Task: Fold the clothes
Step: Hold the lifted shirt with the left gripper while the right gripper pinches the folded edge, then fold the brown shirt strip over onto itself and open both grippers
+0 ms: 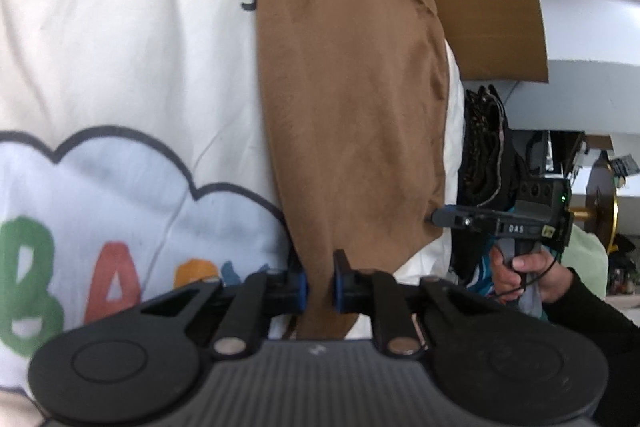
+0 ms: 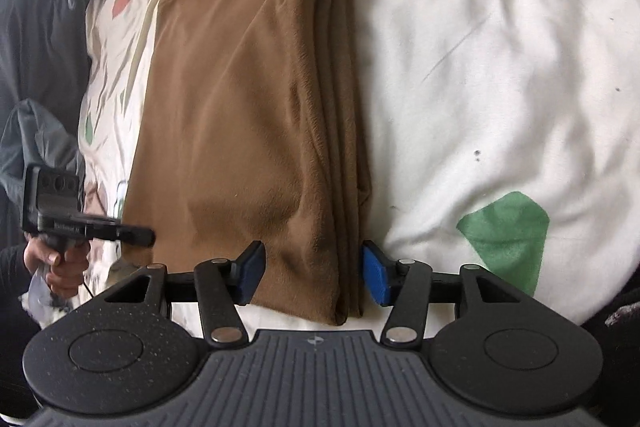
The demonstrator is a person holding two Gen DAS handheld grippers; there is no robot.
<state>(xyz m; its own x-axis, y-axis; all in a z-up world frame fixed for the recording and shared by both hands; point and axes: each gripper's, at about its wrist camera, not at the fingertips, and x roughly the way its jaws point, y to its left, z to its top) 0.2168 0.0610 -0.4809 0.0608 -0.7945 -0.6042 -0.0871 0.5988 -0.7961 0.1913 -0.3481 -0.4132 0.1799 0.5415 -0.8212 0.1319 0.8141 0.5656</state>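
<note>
So the brown garment (image 2: 248, 115) is lying on the printed bedsheet (image 2: 500, 67), already folded into a long narrow strip. Its long axis runs straight away from both grippers, with the stacked fold edges along the strip's right side in the right wrist view.

The left gripper (image 1: 319, 287) has its jaws pulled in narrow on the near end of the strip, brown cloth pinched between the blue pads, so that corner looks held. The right gripper (image 2: 314, 277) sits at the near right corner with its jaws about half open. They straddle the layered edge, but I can see gaps beside both pads, so I wouldn't call it a grip yet.

Both hands are at the same short end, left one on the left corner, right one on the right. My guess is the next fold goes lengthwise, carrying this near end up toward the far end near the head of the bed. The right one has to bite first though, or that thick edge will probably slide out.
</note>
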